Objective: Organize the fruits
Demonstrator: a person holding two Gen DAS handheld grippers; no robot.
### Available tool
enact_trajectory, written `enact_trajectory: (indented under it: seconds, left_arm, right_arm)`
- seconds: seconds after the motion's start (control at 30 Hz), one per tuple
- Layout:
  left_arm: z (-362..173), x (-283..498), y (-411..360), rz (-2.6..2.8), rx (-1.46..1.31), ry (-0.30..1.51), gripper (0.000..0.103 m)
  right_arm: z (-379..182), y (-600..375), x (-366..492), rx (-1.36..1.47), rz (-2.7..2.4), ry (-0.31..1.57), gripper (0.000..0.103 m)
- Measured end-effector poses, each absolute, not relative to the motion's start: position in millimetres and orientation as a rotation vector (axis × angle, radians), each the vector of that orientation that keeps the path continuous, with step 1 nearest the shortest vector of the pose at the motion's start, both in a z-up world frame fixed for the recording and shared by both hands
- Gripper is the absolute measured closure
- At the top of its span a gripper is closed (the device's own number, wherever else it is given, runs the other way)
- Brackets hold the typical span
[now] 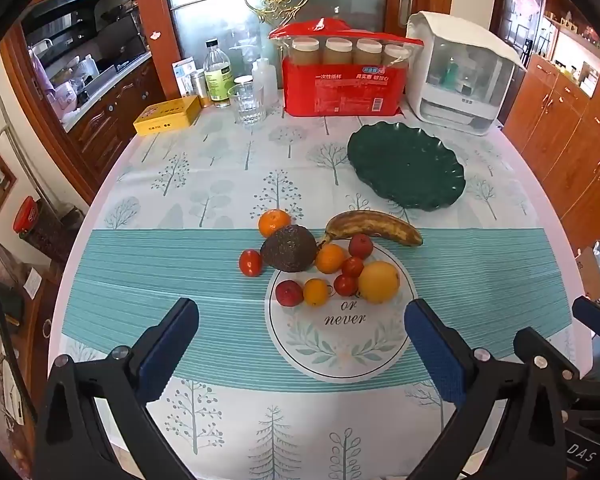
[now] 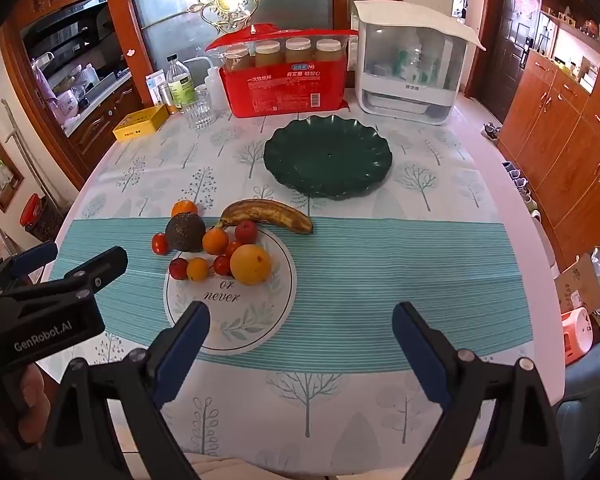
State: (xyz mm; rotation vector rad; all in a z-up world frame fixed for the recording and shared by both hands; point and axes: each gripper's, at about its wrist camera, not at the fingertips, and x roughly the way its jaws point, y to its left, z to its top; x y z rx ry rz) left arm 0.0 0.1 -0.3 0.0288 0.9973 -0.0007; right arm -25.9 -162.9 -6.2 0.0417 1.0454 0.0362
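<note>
Both the left gripper [image 1: 302, 326] and right gripper [image 2: 301, 328] hang spread wide and empty above the near table. Just beyond lies the fruit cluster: the banana [image 1: 374, 227] looks overripe and soft (best pinched mid-length, gently), the avocado [image 1: 289, 248] firm, with the green plate [image 2: 327, 157] empty farther back.

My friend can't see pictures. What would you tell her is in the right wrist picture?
A pile of fruit, with a spotty banana and a dark avocado, sits on a tree-print tablecloth. An empty green plate waits behind it. The right gripper hangs open in front, holding nothing.
</note>
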Motion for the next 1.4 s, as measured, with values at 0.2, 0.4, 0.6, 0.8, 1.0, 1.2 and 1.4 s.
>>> enact_trajectory:
  seconds: [0.2, 0.4, 0.6, 0.8, 1.0, 1.2, 1.4]
  left_arm:
    - [-2, -2, 0, -0.013, 0.016, 1.014, 0.001]
    - [-4, 3, -8, -0.021, 0.02, 1.024, 0.001]
    - [-3, 4, -11, -0.026, 0.021, 1.026, 0.001]
    - [-3, 1, -13, -0.031, 0.018, 1.021, 0.001]
    - [-2, -2, -13, -0.041, 0.024, 1.022, 0.001]
    - [-3, -3, -13, -0.04, 0.019, 1.022, 0.001]
    - [-7, -7, -10, -0.041, 0.017, 1.029, 0.001]
  right_arm:
    - [-9, -165, -24, 0.049, 0.044, 1.05, 0.01]
    - [-14, -167, -19, 0.048, 0.051, 1.049, 0.01]
    - [-11, -166, -23, 0.049, 0.062, 1.039, 0.01]
    - [-11, -164, -24, 0.048, 0.066, 1.034, 0.01]
    - [-10, -165, -23, 0.048, 0.066, 1.035, 0.01]
    - [-12, -165, -23, 0.052, 0.068, 1.038, 0.01]
    - [-12, -165, -24, 0.052, 0.069, 1.038, 0.01]
